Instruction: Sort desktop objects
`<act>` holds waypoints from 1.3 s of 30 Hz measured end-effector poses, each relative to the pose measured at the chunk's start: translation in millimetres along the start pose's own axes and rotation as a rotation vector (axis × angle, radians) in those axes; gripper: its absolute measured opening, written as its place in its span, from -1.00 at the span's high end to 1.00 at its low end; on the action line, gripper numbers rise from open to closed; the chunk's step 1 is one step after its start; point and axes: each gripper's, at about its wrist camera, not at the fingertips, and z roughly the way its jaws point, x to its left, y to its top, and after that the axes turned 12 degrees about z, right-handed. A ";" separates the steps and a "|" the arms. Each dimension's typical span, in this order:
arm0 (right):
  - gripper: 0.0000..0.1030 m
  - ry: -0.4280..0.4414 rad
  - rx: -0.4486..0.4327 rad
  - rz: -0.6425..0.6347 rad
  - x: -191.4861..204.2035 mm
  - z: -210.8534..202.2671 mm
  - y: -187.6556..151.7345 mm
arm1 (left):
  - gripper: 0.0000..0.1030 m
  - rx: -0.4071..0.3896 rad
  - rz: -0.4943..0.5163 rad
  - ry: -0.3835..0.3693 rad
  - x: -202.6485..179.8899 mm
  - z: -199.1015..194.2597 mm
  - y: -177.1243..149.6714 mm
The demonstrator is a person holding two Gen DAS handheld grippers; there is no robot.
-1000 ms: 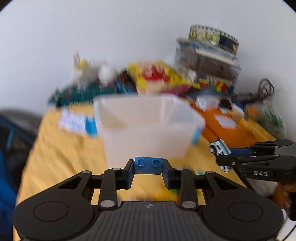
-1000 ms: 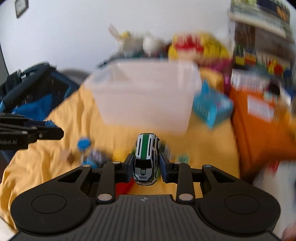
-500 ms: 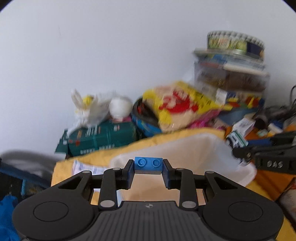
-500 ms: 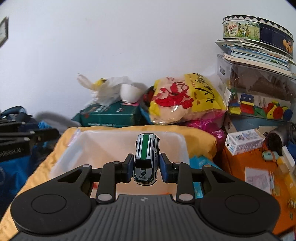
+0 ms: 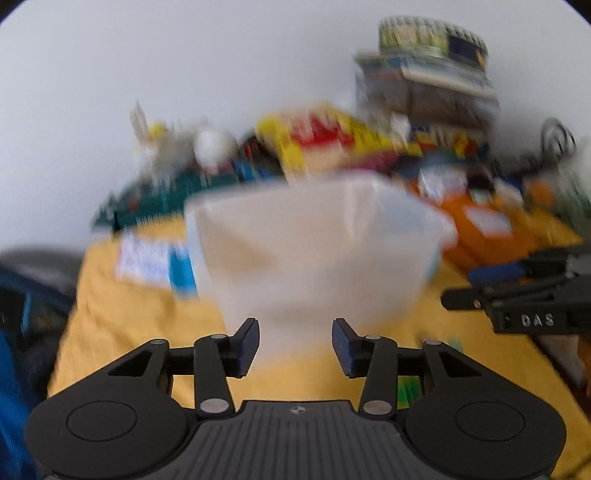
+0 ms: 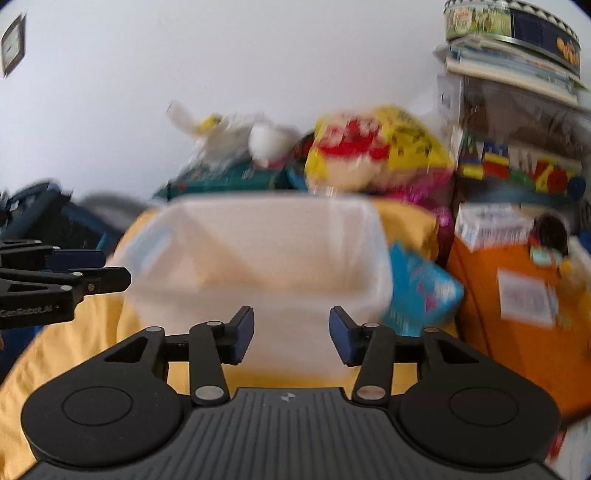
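Opening, left gripper [image 5: 294,345] jaws spread, nothing between pads. Right gripper [image 6: 291,341] same: jaws widening, gap empty. Both tools point at translucent plastic bin [image 6: 258,258], just before its near wall. Bin on yellow cloth [image 5: 129,314]. Bin contents blurred, possibly bare; cannot tell. Blue packet [image 6: 421,291] touching bin's right side. Yellow snack bag [image 6: 373,151] behind bin. Cookie tin [image 6: 509,18] behind bin, upper right, atop stack.

Left gripper [image 5: 294,345]: jaws opening, blue pads well apart, nothing between them; pointed forward and somewhat downward. Right gripper [image 6: 291,339]: jaws likewise opening, gap empty, same downward tilt. Each gripper shows at the edge of the other's view, so the two are side by side, close together.
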 end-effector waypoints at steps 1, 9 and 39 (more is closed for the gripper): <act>0.04 -0.003 0.023 -0.018 0.6 -1.2 -12.4 | 0.07 0.027 -0.027 -0.020 -7.8 -3.2 -15.3; 0.07 0.003 0.244 -0.032 -8.2 -0.6 -101.1 | 0.08 0.172 -0.023 -0.101 -46.3 -12.0 -84.1; 0.42 0.331 0.455 0.089 7.4 -32.7 -152.2 | 0.10 0.267 -0.080 -0.278 -71.4 -12.7 -94.4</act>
